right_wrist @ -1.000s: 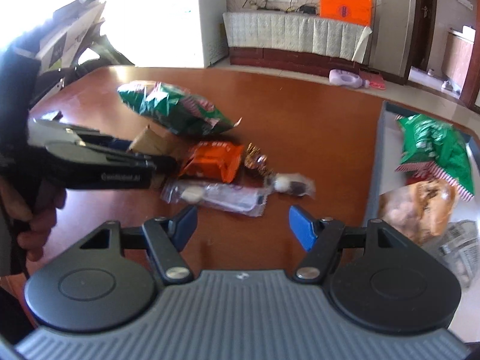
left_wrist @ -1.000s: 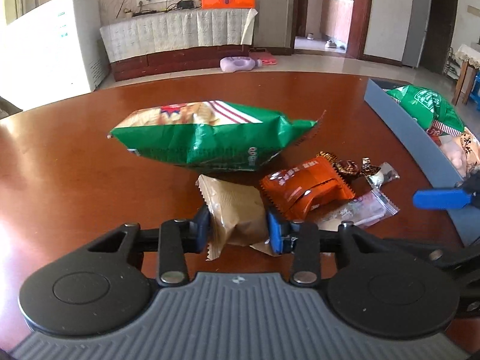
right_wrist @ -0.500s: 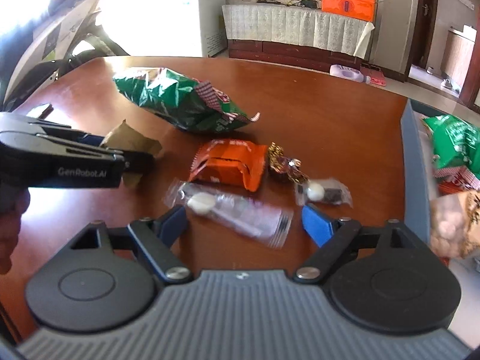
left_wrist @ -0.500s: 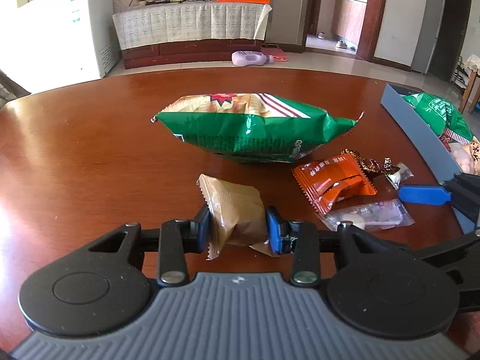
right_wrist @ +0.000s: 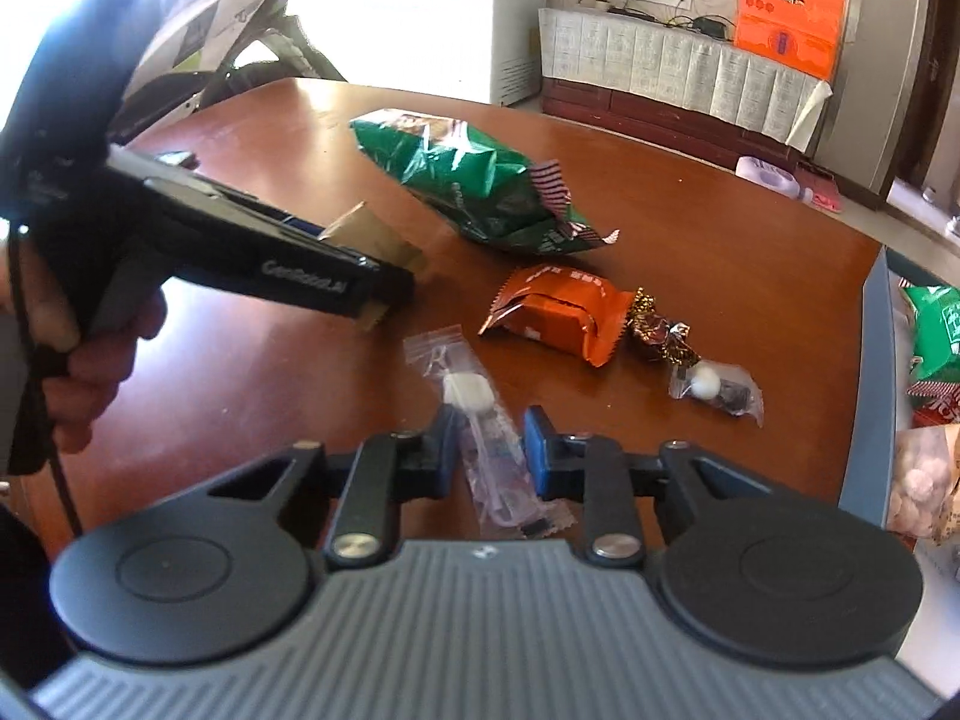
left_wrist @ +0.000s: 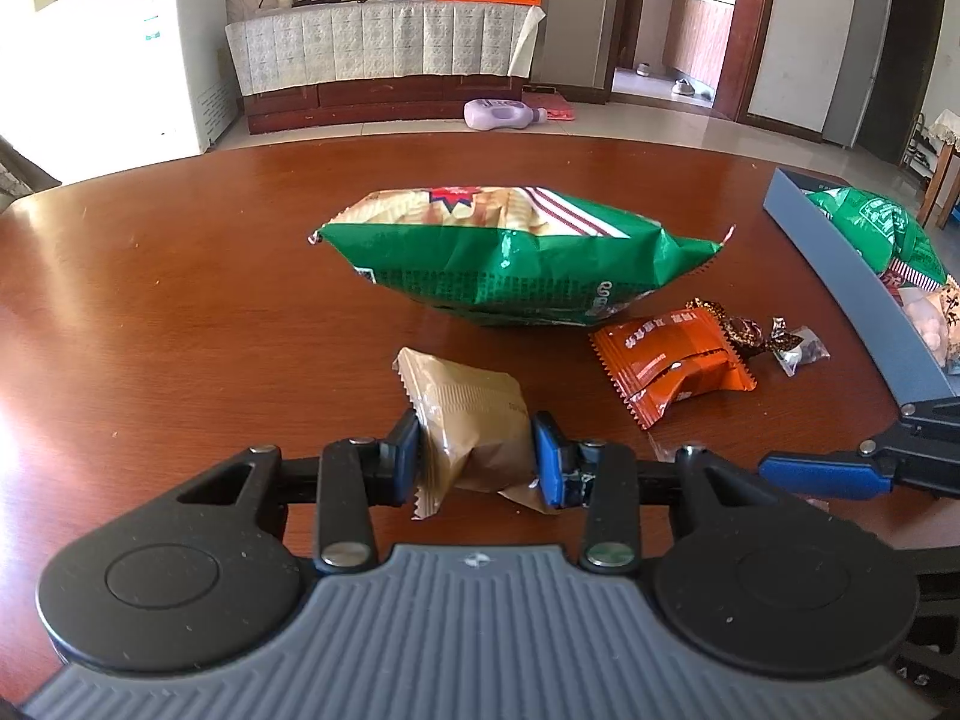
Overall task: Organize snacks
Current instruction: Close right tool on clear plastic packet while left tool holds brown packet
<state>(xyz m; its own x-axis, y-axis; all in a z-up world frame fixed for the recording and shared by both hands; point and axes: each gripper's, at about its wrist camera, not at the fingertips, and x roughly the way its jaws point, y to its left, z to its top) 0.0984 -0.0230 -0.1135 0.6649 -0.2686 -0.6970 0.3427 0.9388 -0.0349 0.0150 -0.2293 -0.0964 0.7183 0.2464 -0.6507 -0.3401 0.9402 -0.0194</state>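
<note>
A: What could go wrong?

B: The right gripper (right_wrist: 487,450) is closing its jaws around the clear packet (right_wrist: 486,426). That packet is thin and slippery, so it may slide out or crumple.

A: Which way does it point?

B: It lies flat on the table (right_wrist: 690,228). Its long side runs straight away from the gripper, toward the orange pack (right_wrist: 558,318).

A: And the other one?

B: The left gripper (left_wrist: 474,456) squeezes the brown pack (left_wrist: 474,420) tight, near the orange pack and in front of the green bag (left_wrist: 516,258). Squeezing too hard may crush it.

A: Where do they go?

B: Probably the grey box (right_wrist: 870,372), past the orange pack.
</note>
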